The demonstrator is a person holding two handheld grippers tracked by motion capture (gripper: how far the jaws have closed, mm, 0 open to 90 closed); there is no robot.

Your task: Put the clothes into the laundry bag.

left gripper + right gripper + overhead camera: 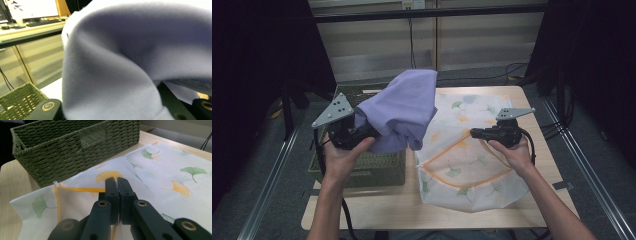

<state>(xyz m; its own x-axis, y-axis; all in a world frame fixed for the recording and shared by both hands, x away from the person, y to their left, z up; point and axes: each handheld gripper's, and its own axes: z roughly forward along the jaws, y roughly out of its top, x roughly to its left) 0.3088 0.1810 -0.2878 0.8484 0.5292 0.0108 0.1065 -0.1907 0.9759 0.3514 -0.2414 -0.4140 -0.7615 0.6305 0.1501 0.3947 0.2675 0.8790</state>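
From above we looked forward and down over the table [377,212]; both gripper cameras sat close, sharing the green basket [75,152] with it.

Crowded table, narrow margins
Green woven basket [362,167] blocks the left; leaf-print mesh bag [472,170] covers the middle; bare table [377,210] lies along the near edge.

Soft lilac cloth garment [402,107], bunched and draped, held up in the air over the near edge of a white mesh laundry bag [472,150] printed with green and orange ginkgo leaves; the bag lies flat on the tabletop, its orange-trimmed opening edge pinched and slightly lifted.
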